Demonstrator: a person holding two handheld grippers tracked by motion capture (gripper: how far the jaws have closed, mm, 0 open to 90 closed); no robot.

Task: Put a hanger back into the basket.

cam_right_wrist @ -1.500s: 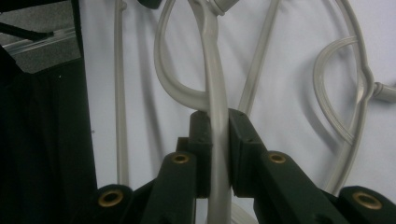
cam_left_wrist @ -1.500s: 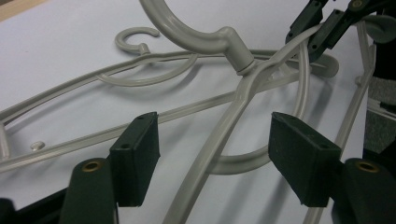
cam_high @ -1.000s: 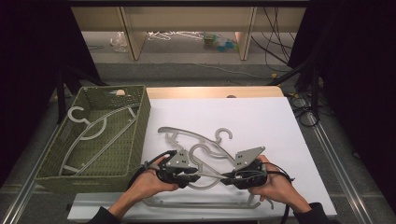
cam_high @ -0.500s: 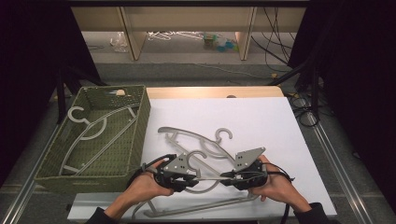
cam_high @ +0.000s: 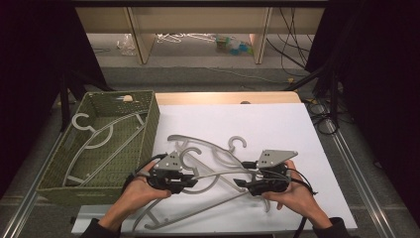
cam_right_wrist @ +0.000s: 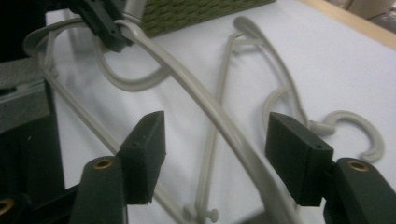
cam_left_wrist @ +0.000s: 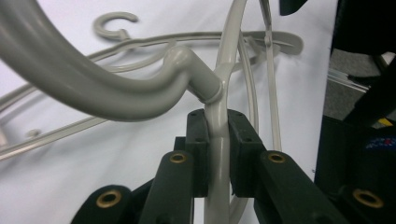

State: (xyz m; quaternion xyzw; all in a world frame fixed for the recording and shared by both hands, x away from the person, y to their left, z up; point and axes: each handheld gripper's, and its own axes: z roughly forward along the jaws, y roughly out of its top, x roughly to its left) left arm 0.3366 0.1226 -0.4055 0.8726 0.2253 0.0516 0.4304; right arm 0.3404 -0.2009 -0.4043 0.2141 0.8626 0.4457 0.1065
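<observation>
A grey plastic hanger [cam_high: 220,173] is raised over the white board [cam_high: 277,124] between my two grippers. My left gripper [cam_high: 190,181] is shut on it; in the left gripper view the pads [cam_left_wrist: 198,140] pinch the thin stem just below the hook's neck [cam_left_wrist: 140,93]. My right gripper [cam_high: 240,184] faces it from the right. Its jaws have just been opening. In the right gripper view the right gripper [cam_right_wrist: 215,135] stands open, and the hanger's arm [cam_right_wrist: 196,95] passes between the pads without touching either.
Two more grey hangers [cam_high: 198,141] lie tangled on the board behind the grippers. A green woven basket [cam_high: 148,124] at the left holds another hanger [cam_high: 99,136]. Cables [cam_high: 322,109] trail at the right, and metal rails run along both table sides.
The left hand has shifted a little with the hanger, whose lower bar now shows near the board's front edge. The right hand has stayed in place.
</observation>
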